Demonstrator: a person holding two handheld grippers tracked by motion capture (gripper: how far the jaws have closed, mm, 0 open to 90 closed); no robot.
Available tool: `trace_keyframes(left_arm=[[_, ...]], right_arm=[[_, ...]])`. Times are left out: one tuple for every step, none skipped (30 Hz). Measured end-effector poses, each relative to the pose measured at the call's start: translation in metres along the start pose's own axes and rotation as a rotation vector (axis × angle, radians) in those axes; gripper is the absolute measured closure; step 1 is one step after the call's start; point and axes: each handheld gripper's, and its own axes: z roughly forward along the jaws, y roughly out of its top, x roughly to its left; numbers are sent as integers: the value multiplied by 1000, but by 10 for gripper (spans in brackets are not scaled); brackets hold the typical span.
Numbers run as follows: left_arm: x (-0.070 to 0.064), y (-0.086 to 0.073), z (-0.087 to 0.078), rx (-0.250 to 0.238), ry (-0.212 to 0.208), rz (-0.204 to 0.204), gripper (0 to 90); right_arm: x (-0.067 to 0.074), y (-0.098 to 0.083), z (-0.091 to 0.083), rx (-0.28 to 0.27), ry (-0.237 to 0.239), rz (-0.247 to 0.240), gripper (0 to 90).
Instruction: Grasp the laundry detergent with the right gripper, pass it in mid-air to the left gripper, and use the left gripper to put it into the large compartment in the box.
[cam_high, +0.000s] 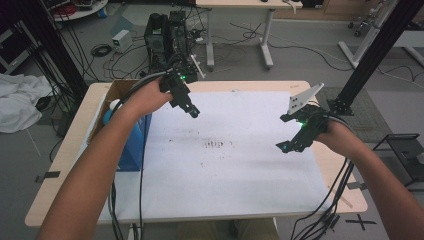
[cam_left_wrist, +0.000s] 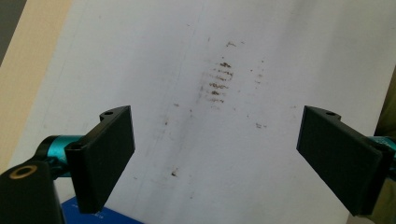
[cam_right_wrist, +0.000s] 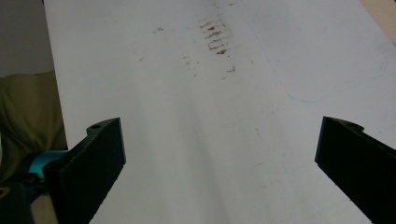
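While both hands hang above the white sheet (cam_high: 235, 165), nothing is being gripped: the left gripper (cam_high: 194, 113) sits at about ten o'clock from the sheet's middle, the right gripper (cam_high: 284, 147) at about three o'clock, and each points inward toward the smudge (cam_high: 218, 144) of dark marks near the centre. I'd judge they are held this way as a ready pose, aimed at the working area with room between them.

The left gripper view shows its jaws standing wide apart with only bare sheet between them, the smudge (cam_left_wrist: 219, 81) at twelve o'clock ahead. The right gripper view shows the same: jaws well apart, nothing between, the smudge (cam_right_wrist: 215, 39) again near twelve o'clock.

The nearest things to grasp lie off the sheet. At nine o'clock of the table (cam_high: 65, 150) stands a cardboard box (cam_high: 117, 90) with a blue item (cam_high: 132, 145) in it, just beside the left forearm; probably it is stocked there for the left hand to reach.

The high view gives the box, cables and floor clutter. The right gripper view gives a faint pencilled outline (cam_right_wrist: 327, 88) at about two o'clock, perhaps a placing mark. The left gripper view catches a blue corner (cam_left_wrist: 100, 214) under its left jaw.
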Motion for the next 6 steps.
trace_keyframes(left_arm=[[-1, 0, 1, -9, 0, -12, 113], [-1, 0, 0, -2, -2, -9, 113], [-2, 0, 1, -17, 1, -22, 113], [-1, 0, 0, -1, -5, -1, 113], [-1, 1, -1, 8, -4, 3, 114], [-3, 0, 1, -21, 1, -21, 113]], right_arm=[[0, 0, 0, -2, 1, -6, 7], [0, 0, 0, -5, 0, -5, 7], [1, -1, -1, -3, 1, 0, 7], [1, -1, -1, 0, 0, 0, 7], [1, -1, -1, -3, -4, -5, 7], [1, -2, -1, -5, -2, 2, 7]])
